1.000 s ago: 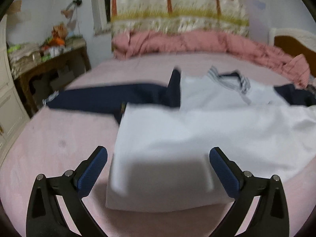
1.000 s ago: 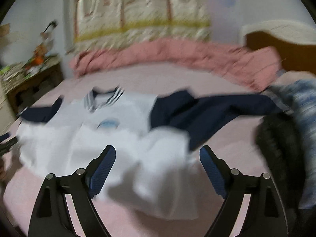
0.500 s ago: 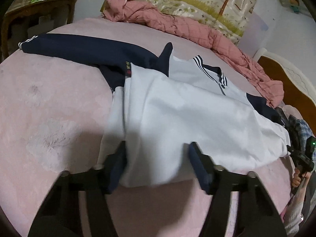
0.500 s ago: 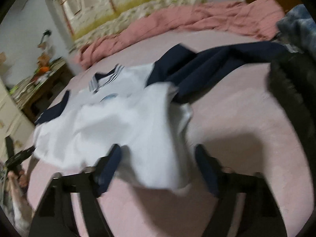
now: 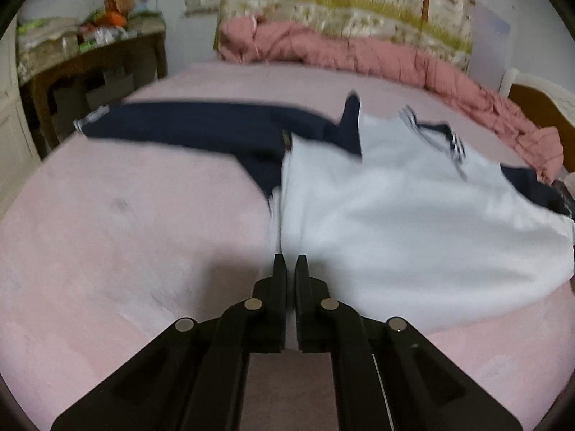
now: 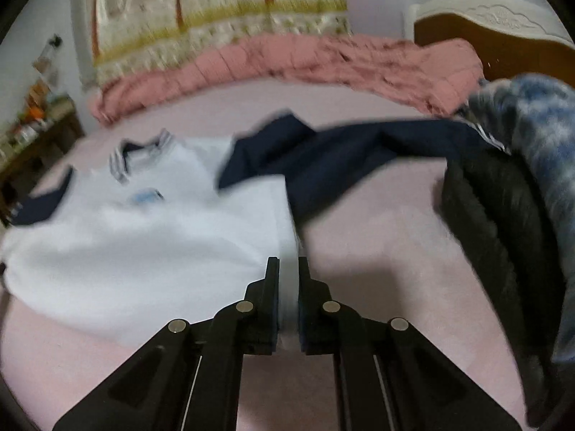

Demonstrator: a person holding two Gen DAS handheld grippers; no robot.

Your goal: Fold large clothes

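A white shirt with navy sleeves and a striped collar lies spread on the pink bed. My left gripper sits at the shirt's near left hem corner. Its jaws are closing to a narrow slit, and white cloth is pinched between the pads. In the right wrist view the same shirt stretches off to the left, with one navy sleeve reaching right. My right gripper is at the near right hem corner, its jaws closing on a strip of white fabric.
A rumpled pink quilt lies along the far side of the bed. A cluttered wooden side table stands at the far left. A wooden headboard and a pile of dark and blue clothes are on the right.
Both grippers stood wide open in front of the shirt's hem. They have moved in and down, and both have shut on the hem corners.
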